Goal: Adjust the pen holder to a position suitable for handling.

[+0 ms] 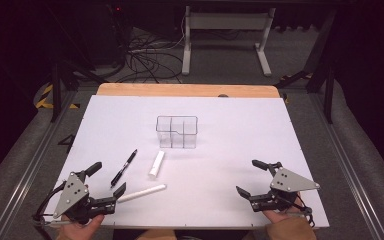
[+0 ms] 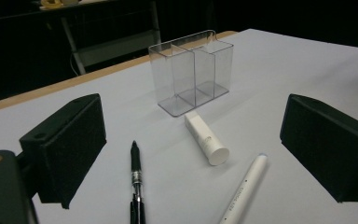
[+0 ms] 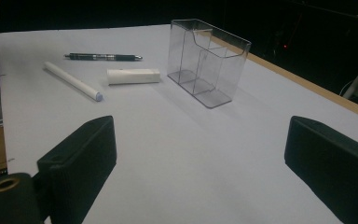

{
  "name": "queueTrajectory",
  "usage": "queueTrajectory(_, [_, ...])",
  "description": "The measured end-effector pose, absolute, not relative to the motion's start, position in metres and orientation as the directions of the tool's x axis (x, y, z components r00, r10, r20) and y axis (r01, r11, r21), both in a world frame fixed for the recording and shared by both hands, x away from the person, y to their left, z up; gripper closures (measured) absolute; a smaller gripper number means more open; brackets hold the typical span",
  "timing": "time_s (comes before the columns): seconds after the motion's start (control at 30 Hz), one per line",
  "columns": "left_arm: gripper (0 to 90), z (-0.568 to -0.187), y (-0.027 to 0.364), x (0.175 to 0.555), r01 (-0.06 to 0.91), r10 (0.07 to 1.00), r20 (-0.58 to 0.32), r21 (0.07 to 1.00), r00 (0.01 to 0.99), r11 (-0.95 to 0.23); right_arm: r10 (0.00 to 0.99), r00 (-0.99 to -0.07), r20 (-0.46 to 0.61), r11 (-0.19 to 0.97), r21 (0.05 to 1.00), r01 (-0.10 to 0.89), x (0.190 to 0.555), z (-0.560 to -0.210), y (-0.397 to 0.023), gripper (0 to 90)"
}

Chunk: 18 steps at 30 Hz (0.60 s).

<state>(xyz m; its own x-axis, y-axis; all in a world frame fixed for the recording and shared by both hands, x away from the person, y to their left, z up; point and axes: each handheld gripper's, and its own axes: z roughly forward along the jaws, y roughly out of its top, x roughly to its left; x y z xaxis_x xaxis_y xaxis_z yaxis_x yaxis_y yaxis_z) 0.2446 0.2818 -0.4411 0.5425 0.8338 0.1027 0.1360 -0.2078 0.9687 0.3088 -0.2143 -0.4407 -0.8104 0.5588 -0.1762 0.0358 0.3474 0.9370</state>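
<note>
While both grippers waited near the table's front edge, I had nothing in hand: left gripper (image 1: 106, 179) and right gripper (image 1: 252, 177) gaped empty. By my guess, the step was reaching; black pen (image 1: 124, 168) lay front-left, so next I'd lower the left around it.

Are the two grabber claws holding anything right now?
No, nothing is held. The left gripper and the right gripper both stand open over the table. The black pen, short white tube and long white stick lie untouched.
</note>
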Motion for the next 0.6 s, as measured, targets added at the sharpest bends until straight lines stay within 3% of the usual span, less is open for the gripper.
queueTrajectory(0.6, [7.7, -0.437, 0.281, 0.244, 0.132, 0.832, 0.123, 0.964, 0.541, -0.229, 0.518, -0.840, -0.164, 0.371, 0.928, 0.047, 0.321, -0.426, -0.196, 10.7])
